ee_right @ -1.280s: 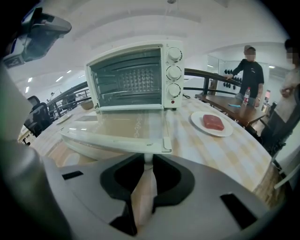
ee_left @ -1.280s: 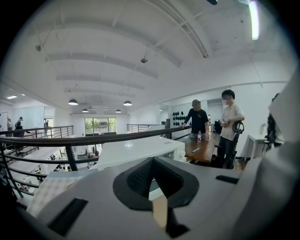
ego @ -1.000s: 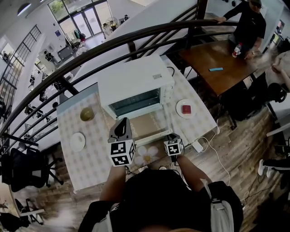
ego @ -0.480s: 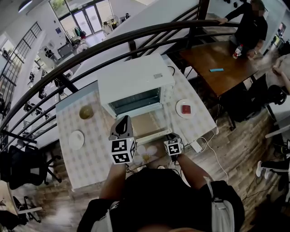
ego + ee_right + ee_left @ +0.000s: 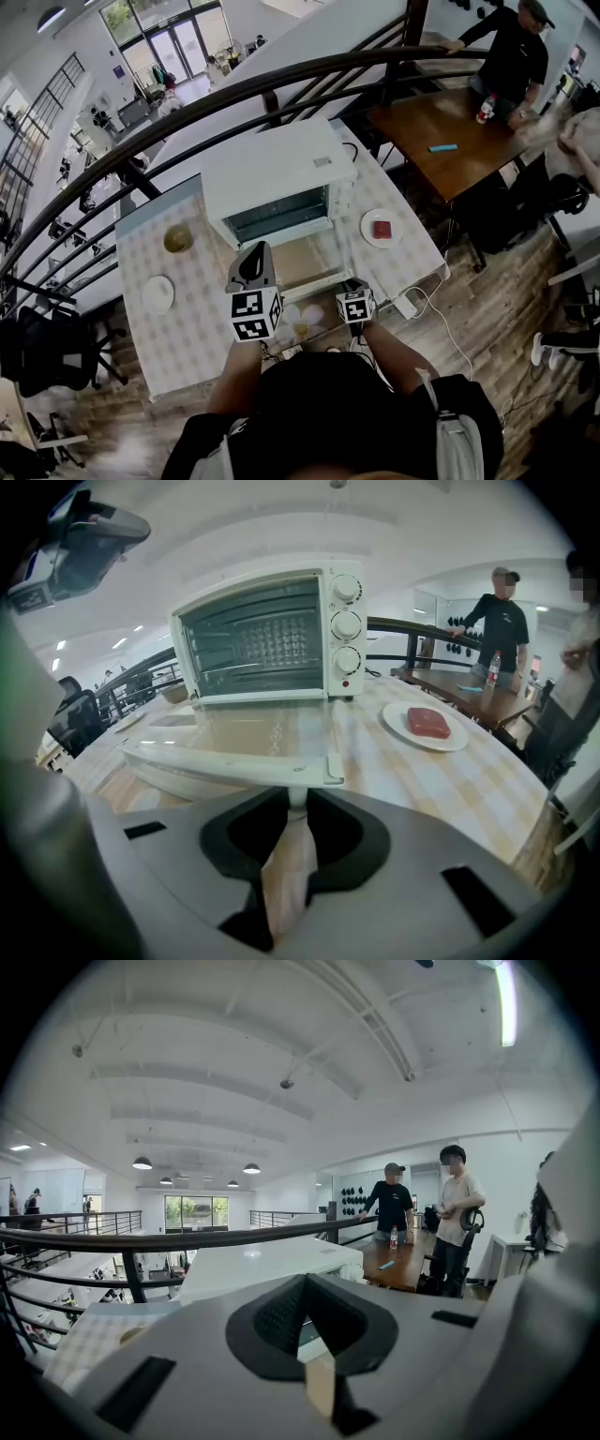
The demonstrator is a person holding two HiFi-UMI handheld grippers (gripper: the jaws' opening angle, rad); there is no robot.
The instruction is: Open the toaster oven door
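The white toaster oven point(image 5: 277, 173) stands at the back of the checked table point(image 5: 187, 328); its three knobs show in the right gripper view point(image 5: 262, 635). Its glass door point(image 5: 300, 258) lies folded down flat towards me point(image 5: 234, 728). My right gripper point(image 5: 348, 285) is at the door's front edge, shut point(image 5: 295, 801) on the white door handle point(image 5: 234, 761). My left gripper point(image 5: 251, 257) hangs in the air above the table, left of the door. Its jaws meet with nothing between them point(image 5: 305, 1288).
A white plate with a red piece point(image 5: 382, 228) sits right of the oven point(image 5: 427, 726). A bowl point(image 5: 178, 238) and an empty plate point(image 5: 158, 293) lie on the left. A dark railing point(image 5: 234, 89) runs behind. People stand at a wooden table point(image 5: 450, 141) at the right.
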